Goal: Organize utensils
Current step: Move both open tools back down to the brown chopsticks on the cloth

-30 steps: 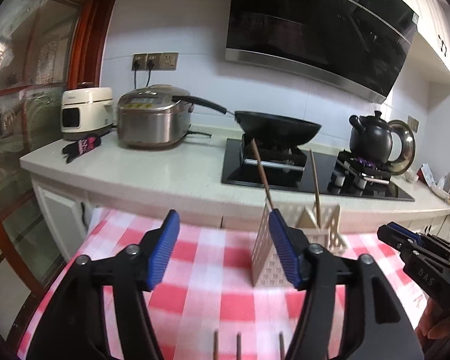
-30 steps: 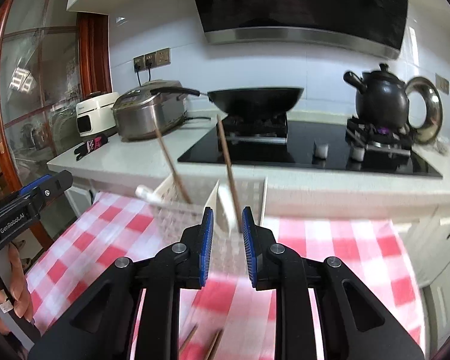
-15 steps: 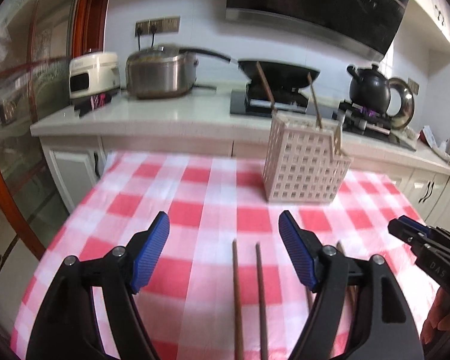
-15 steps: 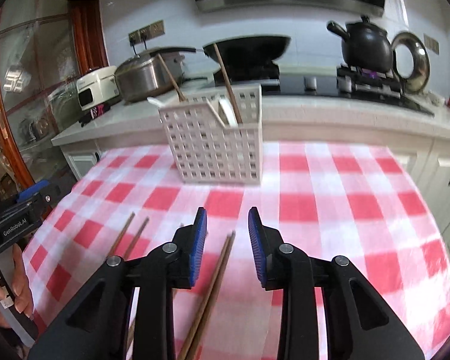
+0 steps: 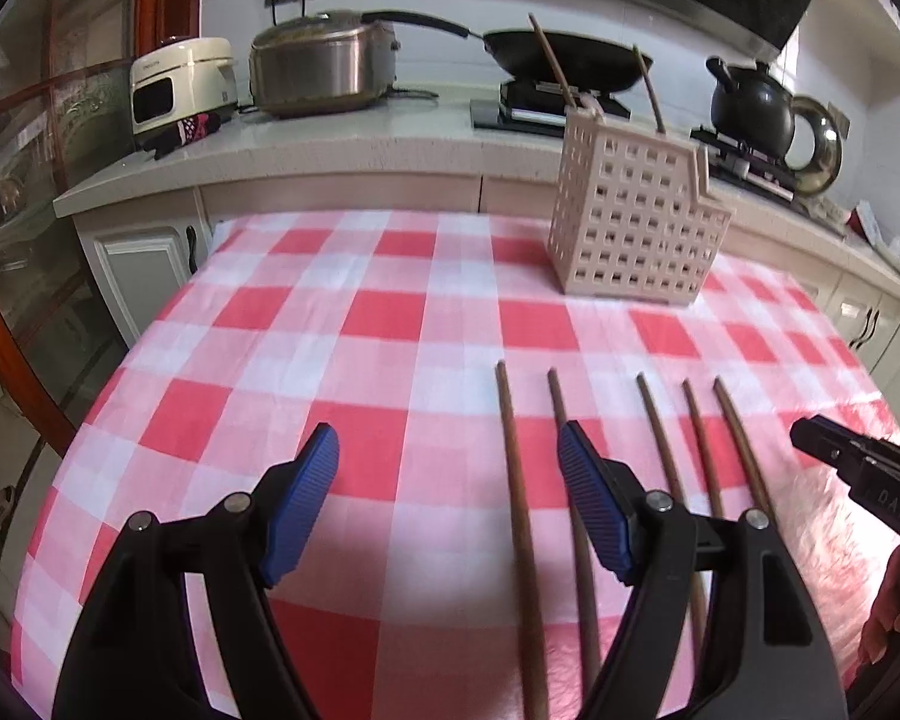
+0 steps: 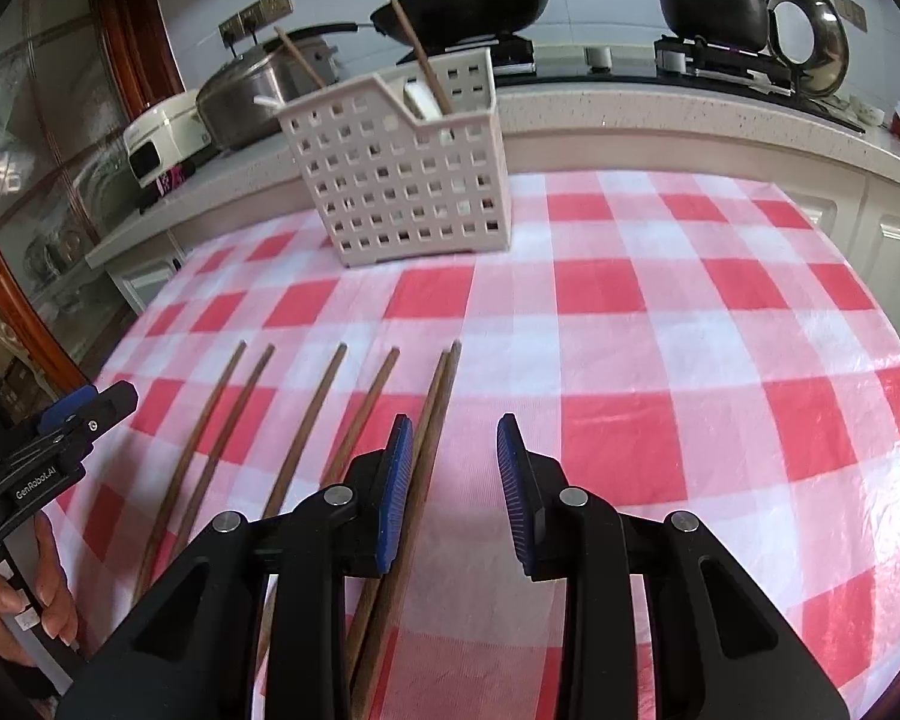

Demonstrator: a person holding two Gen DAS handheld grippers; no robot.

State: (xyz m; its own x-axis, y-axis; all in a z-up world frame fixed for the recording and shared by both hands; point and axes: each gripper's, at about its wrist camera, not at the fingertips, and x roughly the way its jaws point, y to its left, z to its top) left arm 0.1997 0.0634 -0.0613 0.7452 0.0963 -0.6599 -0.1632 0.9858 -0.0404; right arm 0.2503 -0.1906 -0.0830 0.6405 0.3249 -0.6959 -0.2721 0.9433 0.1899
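Several brown wooden chopsticks (image 5: 516,492) lie side by side on the red-and-white checked tablecloth (image 5: 378,312); they also show in the right wrist view (image 6: 306,426). A white perforated utensil basket (image 5: 633,219) stands at the back with two chopsticks and white utensils in it; it also shows in the right wrist view (image 6: 402,168). My left gripper (image 5: 447,468) is open and empty above the cloth, its right finger over the left chopsticks. My right gripper (image 6: 455,456) is open and empty, just right of the rightmost chopstick pair (image 6: 435,420).
Behind the table runs a kitchen counter (image 5: 342,138) with a rice cooker (image 5: 180,84), a steel pot (image 5: 324,69), a wok (image 5: 570,60) and a black kettle (image 5: 750,108) on the hob. Cabinet doors (image 6: 894,252) stand at the right.
Both grippers have tilted down and pulled back from the basket toward the near table. More chopsticks have come into view. The right gripper has opened wider.
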